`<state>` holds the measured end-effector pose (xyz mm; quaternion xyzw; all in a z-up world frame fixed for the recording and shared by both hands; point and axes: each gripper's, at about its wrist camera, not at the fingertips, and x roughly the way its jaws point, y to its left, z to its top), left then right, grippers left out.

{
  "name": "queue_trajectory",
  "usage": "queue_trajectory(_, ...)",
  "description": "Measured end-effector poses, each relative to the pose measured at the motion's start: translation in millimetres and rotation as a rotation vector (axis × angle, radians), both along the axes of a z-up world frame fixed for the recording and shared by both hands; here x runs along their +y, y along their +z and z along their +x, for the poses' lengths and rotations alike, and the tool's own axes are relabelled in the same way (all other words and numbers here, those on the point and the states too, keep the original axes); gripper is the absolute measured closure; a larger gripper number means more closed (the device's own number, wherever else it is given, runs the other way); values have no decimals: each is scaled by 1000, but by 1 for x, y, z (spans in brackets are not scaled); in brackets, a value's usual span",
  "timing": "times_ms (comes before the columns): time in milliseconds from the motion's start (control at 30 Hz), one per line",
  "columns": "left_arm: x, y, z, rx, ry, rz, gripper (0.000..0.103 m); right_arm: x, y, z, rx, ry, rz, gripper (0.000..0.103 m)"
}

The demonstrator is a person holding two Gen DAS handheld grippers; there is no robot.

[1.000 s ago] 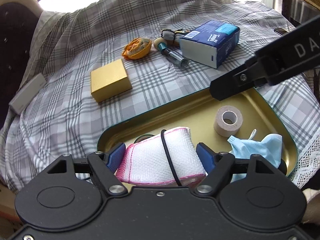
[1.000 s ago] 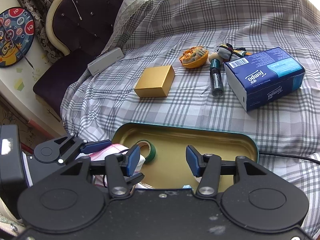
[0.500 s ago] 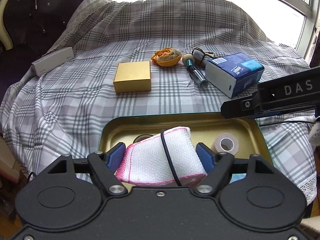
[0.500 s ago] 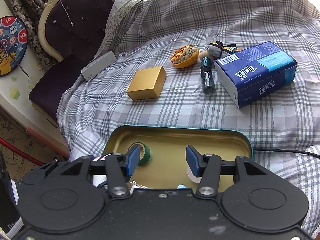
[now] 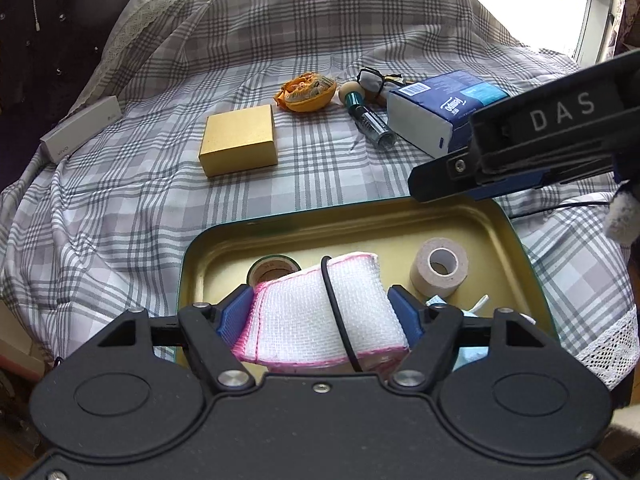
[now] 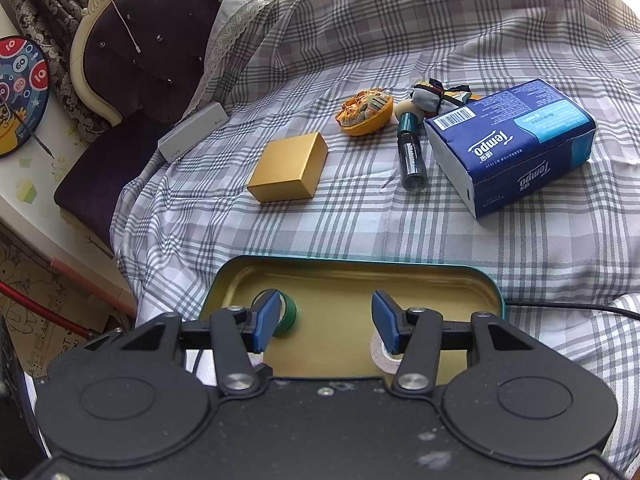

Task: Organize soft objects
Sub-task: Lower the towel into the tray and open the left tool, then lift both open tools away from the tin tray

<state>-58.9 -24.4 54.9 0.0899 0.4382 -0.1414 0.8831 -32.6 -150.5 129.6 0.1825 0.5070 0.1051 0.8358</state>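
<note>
My left gripper [image 5: 322,314] is shut on a rolled white cloth with pink edging [image 5: 320,312], bound by a black band, held over the near part of the gold tin tray [image 5: 360,220]. In the tray lie a beige tape roll [image 5: 439,267], a green tape roll [image 5: 273,269] and a blue face mask [image 5: 466,334]. My right gripper [image 6: 325,322] is open and empty above the same tray [image 6: 340,276], with the green roll [image 6: 289,314] by its left finger. Its side shows in the left wrist view [image 5: 532,132].
On the plaid cloth [image 6: 360,208] beyond the tray lie a gold box [image 6: 288,168], an orange pouch [image 6: 366,112], a dark tube [image 6: 412,152], a blue tissue pack [image 6: 512,140] and a white box [image 6: 192,132]. A purple chair [image 6: 132,64] stands at the left.
The left gripper, still holding the cloth roll, has swung its view leftward and drawn slightly back over the tray. The right gripper moved forward over the tray and stays open.
</note>
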Motion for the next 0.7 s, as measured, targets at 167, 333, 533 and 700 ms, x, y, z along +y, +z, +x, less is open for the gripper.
queue_trajectory(167,3,-2,5,11,13,-8,34,10,2,2,-7,72,6,53)
queue_trajectory(333,-1,-2,2,1,-3,6,34,29,0,6,16,197,42,52)
queue_trajectory(533,-3,9,-7,-72,-29,11,41,41,-22,13,67,246,-110,50)
queue_trajectory(700,5,11,-1,-78,-1,-10,41,28,-15,16,41,172,-76,50)
